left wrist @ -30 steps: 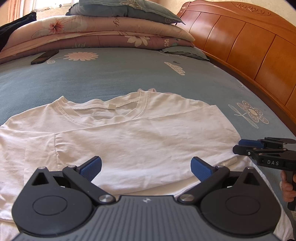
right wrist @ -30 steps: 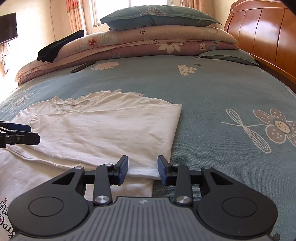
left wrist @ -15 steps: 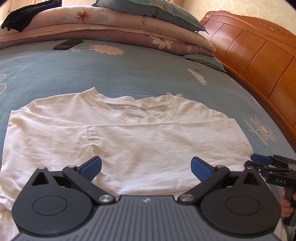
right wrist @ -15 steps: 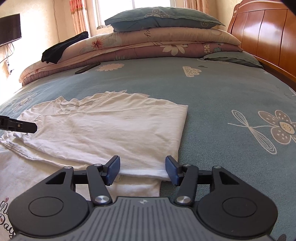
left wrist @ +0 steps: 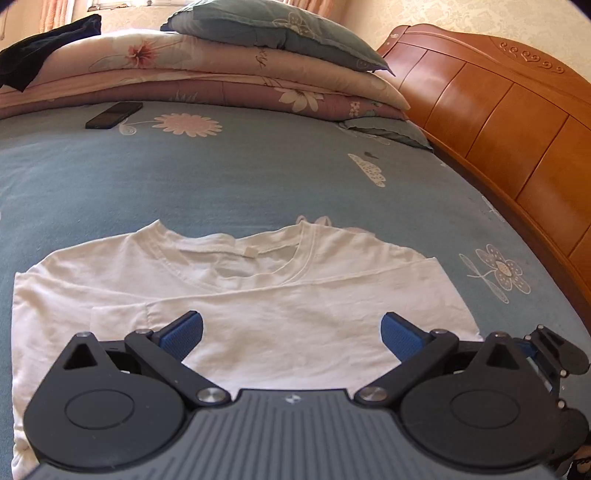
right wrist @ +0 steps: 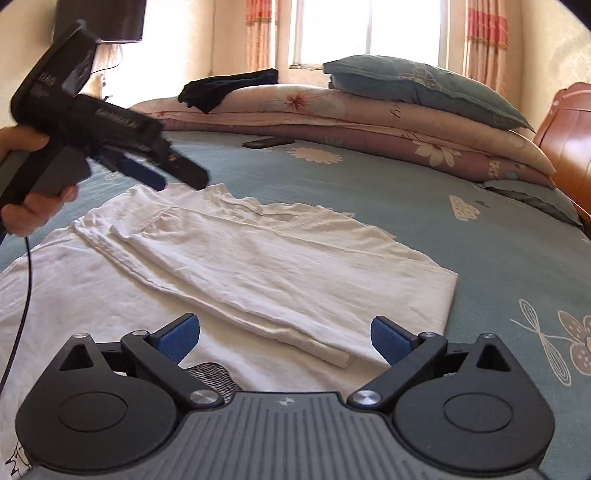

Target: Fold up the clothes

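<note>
Now the right gripper (right wrist: pixel 285 338) has just opened (nothing between its jaws) above the half-folded white cotton T-shirt (right wrist: pixel 258 266); left gripper (left wrist: pixel 291 334) open too. Next fold wants aligned edges.

Bright window (right wrist: pixel 364 31) daylight, fisheye-bent edges, slight blur

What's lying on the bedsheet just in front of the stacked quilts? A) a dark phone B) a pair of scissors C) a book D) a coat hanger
A: a flat dark phone lies on the blue bedsheet beside a pink flower print, just in front of the stacked quilts; the right wrist view shows it there too.
</note>
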A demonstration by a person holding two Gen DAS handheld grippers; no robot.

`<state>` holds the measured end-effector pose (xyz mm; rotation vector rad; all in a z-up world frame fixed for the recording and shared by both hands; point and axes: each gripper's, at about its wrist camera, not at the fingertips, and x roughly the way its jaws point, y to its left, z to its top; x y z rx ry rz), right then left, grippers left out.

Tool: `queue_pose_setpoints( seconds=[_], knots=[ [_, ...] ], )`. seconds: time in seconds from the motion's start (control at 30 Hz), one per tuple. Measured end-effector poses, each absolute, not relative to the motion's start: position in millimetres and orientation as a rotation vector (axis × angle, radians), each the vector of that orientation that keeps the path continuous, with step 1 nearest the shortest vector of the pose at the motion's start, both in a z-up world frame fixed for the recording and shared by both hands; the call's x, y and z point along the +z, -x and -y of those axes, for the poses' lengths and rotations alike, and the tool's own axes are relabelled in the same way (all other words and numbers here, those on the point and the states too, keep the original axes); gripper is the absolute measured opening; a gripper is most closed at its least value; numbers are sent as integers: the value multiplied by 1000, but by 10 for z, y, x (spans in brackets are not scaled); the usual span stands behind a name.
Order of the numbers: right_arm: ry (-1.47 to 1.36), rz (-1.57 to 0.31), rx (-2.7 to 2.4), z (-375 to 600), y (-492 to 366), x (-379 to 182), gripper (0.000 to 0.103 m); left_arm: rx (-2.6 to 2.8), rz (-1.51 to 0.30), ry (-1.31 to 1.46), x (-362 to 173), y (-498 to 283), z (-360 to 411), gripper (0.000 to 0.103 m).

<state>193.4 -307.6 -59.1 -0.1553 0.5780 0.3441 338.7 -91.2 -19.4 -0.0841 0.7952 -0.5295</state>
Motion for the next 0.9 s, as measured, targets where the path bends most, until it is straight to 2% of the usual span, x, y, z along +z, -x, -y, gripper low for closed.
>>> queue_pose_setpoints(
  seconds=[0.23,0.43,0.67,0.9],
  knots=[
    [368,-634,458,2629,-1782,-841,103,-881,-950,68,-180,-3611,2127,102],
    [227,-698,477,2778,-1895,-848,103,-1044,-1071,-19,-438,-3681,2930,102],
    [231,-679,480,2788,-1842,-845,103,-1046,-1152,-18,-745,-3748,3258,102],
    [226,-672,477,2797,-1792,-825,103,-1008,-1129,14,-822,-3965,3505,102]
  ],
)
